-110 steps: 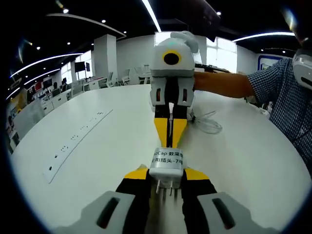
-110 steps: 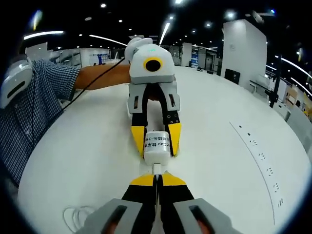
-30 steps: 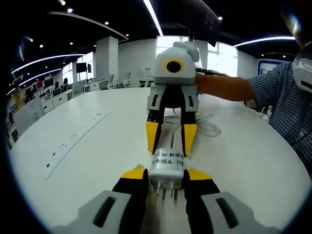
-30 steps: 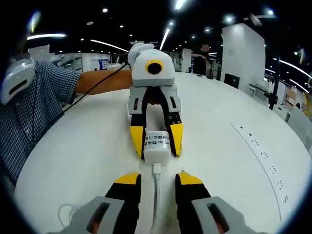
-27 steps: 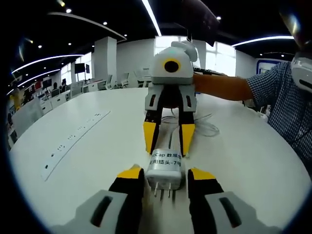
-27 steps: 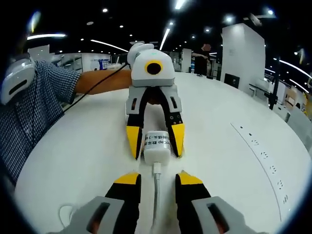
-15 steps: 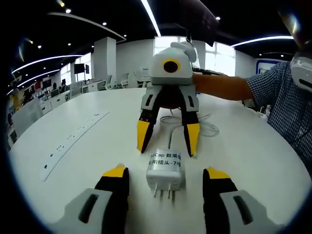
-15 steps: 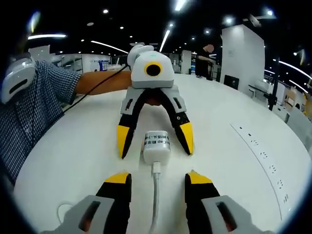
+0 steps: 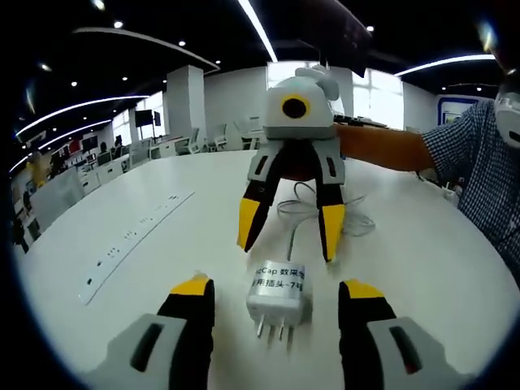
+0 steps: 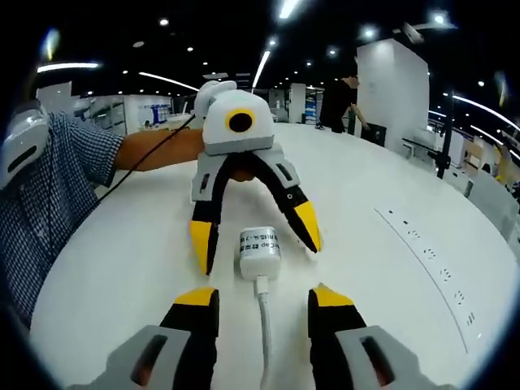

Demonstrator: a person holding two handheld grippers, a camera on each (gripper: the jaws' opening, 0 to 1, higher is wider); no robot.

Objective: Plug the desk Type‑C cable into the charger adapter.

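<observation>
2 grippers: both face each other across the charger adapter (image 9: 279,294), jaws spread wide, nothing held
Left gripper (image 9: 279,294): its yellow-tipped jaws stand either side of the adapter, clear of it on both sides; in the right gripper view it (image 10: 254,232) sits just beyond the adapter, tips pointing down toward the table
Right gripper (image 10: 262,299): jaws apart on either side of the cable, not touching it; in the left gripper view it (image 9: 288,228) hangs just behind the adapter, tips splayed
Charger adapter: white block with a printed label, lying flat on the white table (image 9: 162,244), 3 metal prongs pointing toward the left gripper's camera
Type-C cable (image 10: 265,329): white, its plug seated in the adapter's end that faces the right gripper; the lead runs back between the right jaws, and behind the adapter it loops loosely on the table (image 9: 309,207)
Socket strip (image 9: 134,240): long white strip flush in the table, well to the side of the adapter
Person: a forearm and checked sleeve (image 9: 479,162) reach in behind the right gripper; in the right gripper view the sleeve (image 10: 57,179) sits behind the left gripper
</observation>
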